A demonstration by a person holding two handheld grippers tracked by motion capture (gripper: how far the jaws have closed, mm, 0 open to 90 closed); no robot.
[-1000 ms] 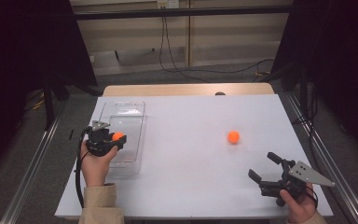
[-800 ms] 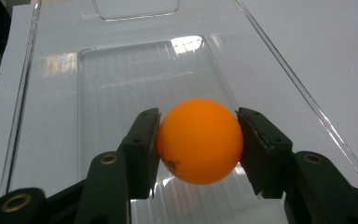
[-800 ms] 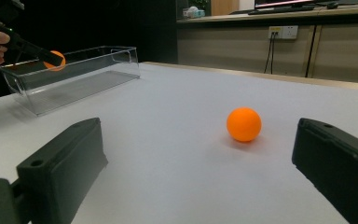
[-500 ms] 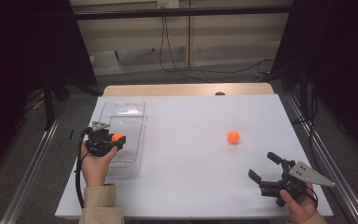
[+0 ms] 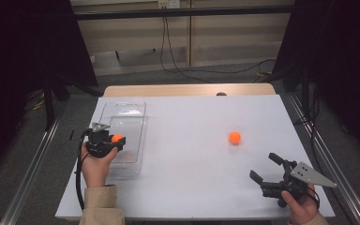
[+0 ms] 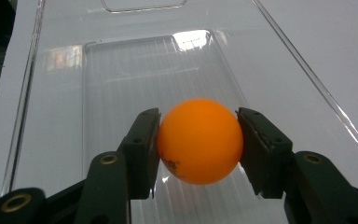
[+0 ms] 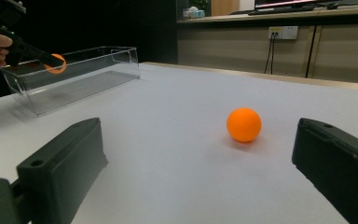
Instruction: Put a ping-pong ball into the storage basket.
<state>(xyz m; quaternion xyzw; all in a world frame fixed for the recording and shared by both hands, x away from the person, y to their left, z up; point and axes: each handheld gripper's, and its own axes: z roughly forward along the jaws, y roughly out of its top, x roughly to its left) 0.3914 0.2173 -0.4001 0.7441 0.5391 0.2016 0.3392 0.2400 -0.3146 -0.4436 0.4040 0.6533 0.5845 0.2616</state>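
orange ball (image 6: 199, 141), dark print, perhaps lettering

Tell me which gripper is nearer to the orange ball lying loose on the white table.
Right. The right gripper sits open just short of the loose orange ball, facing it. The left gripper is across the table over the clear tray, shut on another orange ball.

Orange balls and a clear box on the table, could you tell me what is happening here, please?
A person is working with tongs in each hand. The left tongs are shut on an orange ball and hold it over the clear plastic box at the table's left. The right tongs stand open near the front right corner, pointed toward a second orange ball that lies alone on the white table.
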